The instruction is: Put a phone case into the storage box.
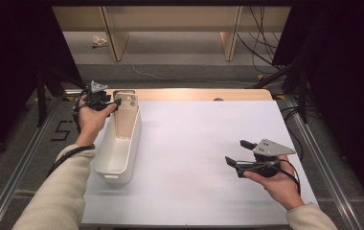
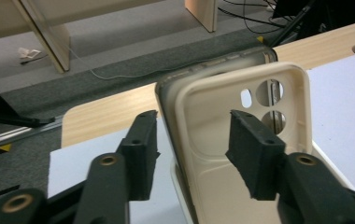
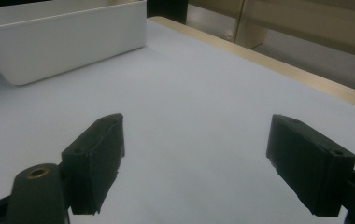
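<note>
Left hand-held gripper point(image 1: 115, 102): jaws apart, one on each side of the phone case, pads clear of it.
Phone case point(image 2: 241, 140): cream, upright, standing in the far end of the white bin point(image 1: 118, 158), open inner side facing the left gripper view.
White bin: on the tabletop point(image 1: 194, 143), left side.
Right hand-held gripper point(image 1: 237, 153): jaws wide apart, empty, above the tabletop, well apart from the bin.

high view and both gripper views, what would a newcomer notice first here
A cream phone case stands on end in the far end of a white bin at the table's left side, between the left gripper's open jaws. The right gripper hovers open over the bare white sheet.
</note>
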A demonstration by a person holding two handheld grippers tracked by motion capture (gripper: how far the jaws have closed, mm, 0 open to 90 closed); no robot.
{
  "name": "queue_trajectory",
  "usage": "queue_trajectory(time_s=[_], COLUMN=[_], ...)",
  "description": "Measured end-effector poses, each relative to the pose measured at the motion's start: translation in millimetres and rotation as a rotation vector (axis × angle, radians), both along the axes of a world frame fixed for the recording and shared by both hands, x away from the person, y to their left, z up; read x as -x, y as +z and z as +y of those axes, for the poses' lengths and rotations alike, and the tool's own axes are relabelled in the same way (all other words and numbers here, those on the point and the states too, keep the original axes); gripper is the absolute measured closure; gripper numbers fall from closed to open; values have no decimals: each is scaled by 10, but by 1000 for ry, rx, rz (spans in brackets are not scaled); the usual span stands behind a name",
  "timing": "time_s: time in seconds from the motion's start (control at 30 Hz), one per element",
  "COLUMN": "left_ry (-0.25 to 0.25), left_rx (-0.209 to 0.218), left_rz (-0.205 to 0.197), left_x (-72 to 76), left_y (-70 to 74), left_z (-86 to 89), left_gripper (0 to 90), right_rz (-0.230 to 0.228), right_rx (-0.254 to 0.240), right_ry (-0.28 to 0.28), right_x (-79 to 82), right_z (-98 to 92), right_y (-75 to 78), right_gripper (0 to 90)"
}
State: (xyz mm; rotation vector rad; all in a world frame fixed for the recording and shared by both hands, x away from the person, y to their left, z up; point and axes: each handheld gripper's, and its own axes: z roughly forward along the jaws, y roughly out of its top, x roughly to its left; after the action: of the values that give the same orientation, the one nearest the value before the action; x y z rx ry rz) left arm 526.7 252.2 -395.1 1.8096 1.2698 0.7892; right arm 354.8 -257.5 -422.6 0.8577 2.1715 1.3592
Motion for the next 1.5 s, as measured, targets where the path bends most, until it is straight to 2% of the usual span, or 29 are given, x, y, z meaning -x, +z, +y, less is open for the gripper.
queue_trajectory(time_s=[0.13,0.2,0.3,0.37,0.4,0.53,0.63,0.83,1.0,1.1,1.17,1.33,1.5], left_ry=[3,-10,-26,-71,-93,-142,-175,-231,-263,-263,-269,-280,-290], left_rx=[-12,2,53,117,134,167,173,197,170,162,140,146,133], left_rz=[-27,-43,-35,-16,-16,-28,-35,-32,-50,-67,-78,-79,-68], left_x=[84,153,288,425,494,761,966,1376,1660,1800,1870,1987,2021], left_y=[78,131,203,230,240,255,211,12,-101,-149,-158,-206,-253], left_z=[2,8,14,23,28,40,15,-90,-175,-216,-241,-268,-289], left_gripper=[415,370,239,140,137,57,16,0,0,0,0,0,0], right_rz=[-2,1,1,1,2,5,5,7,11,10,8,12,11], right_rx=[-1,-2,-4,-8,-10,-11,-14,-21,-22,-21,-24,-31,-35], right_ry=[0,-2,-3,-4,-4,-5,-4,-6,-4,-2,-2,-2,-1], right_x=[2,1,3,4,3,3,2,7,10,11,13,9,8], right_z=[-2,-4,-6,-7,-8,-7,-2,-12,-10,-9,-13,-18,-15], right_y=[5,3,4,7,7,5,6,10,5,4,6,-5,-6], right_gripper=[203,202,201,200,200,200,199,200,199,199,199,199,198])
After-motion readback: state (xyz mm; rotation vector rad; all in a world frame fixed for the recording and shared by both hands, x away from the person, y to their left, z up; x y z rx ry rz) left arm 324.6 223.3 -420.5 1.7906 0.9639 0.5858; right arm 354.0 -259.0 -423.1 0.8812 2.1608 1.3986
